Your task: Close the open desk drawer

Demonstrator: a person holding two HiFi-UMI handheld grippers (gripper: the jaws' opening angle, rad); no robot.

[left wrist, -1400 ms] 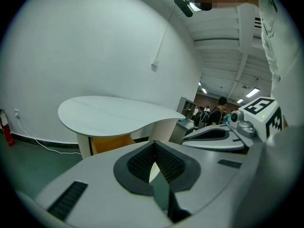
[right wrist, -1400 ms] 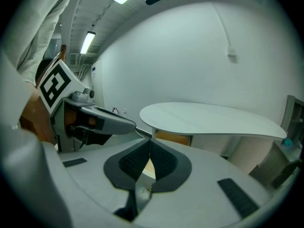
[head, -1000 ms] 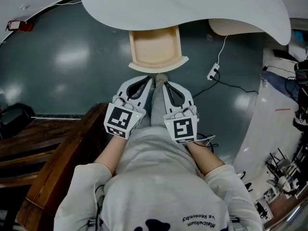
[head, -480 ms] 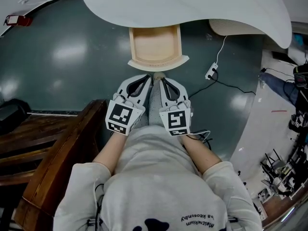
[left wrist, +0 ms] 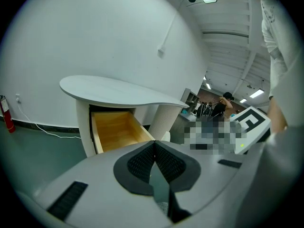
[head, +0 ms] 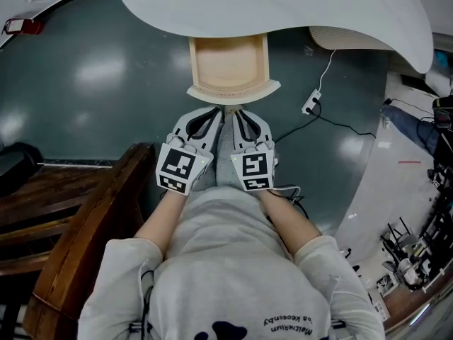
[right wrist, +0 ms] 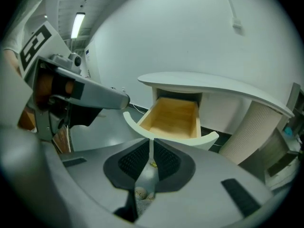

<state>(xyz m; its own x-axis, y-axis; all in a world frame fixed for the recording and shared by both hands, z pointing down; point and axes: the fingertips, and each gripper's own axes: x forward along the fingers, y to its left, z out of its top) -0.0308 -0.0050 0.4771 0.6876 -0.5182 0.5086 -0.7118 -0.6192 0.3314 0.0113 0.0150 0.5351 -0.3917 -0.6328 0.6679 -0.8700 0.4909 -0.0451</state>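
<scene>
Drawer (head: pixel 230 66) is standing pulled out under the desk (head: pixel 297 9) at upper centre of the head view, with left gripper (head: pixel 216 116) and right gripper (head: pixel 238 116) hovering just below it, jaws pinched together and empty; pushing squarely with both tips looks best.

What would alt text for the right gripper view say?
An open wooden drawer with a curved white front juts from under a white desk, nothing visible inside. In the foreground the right gripper, jaws shut, points toward it.

Open drawer (head: pixel 230 66) under white desk (head: pixel 283 6); left hand-held gripper (head: pixel 216 113) and right hand-held gripper (head: pixel 236 113) near it.
</scene>
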